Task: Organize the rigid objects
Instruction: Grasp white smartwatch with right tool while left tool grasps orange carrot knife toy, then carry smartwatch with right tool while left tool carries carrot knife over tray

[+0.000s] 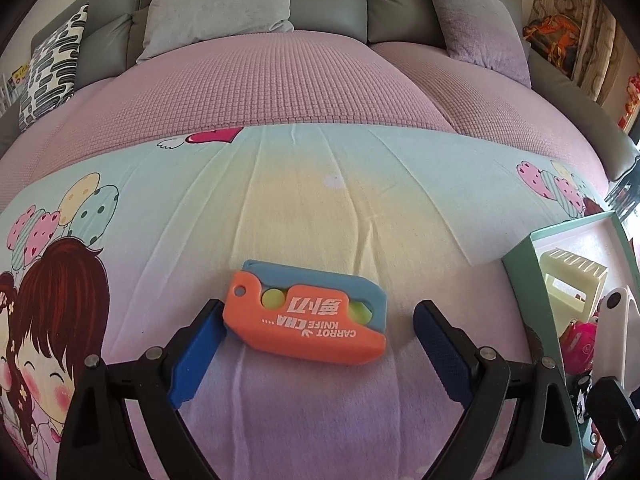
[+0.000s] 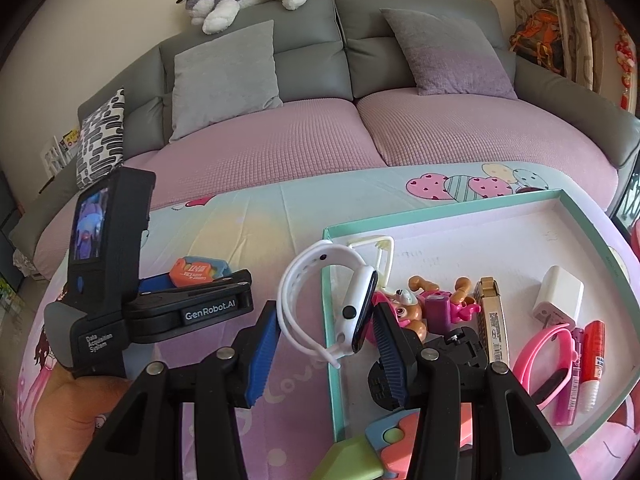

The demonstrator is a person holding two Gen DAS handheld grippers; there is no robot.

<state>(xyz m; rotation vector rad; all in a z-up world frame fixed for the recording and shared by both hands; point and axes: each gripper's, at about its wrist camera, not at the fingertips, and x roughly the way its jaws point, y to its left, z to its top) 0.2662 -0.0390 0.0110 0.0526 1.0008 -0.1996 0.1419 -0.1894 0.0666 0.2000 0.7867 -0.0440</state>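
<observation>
An orange and blue carrot knife toy (image 1: 306, 314) lies on the cartoon-print cloth, between the blue pads of my left gripper (image 1: 318, 320), which is open and straddles it; the left pad touches its end. It also shows in the right wrist view (image 2: 198, 270). My right gripper (image 2: 324, 336) is shut on a white smartwatch (image 2: 356, 300) and holds it over the left rim of the teal-edged tray (image 2: 452, 204). The watch's white strap (image 2: 304, 280) loops out to the left of the rim.
The tray holds a toy dog figure (image 2: 412, 310), a white charger (image 2: 558, 292), a gold box (image 2: 494, 320), a pink band (image 2: 540, 356), a red tube (image 2: 592, 360) and another carrot knife (image 2: 396, 440). A grey sofa (image 2: 320, 32) with cushions stands behind.
</observation>
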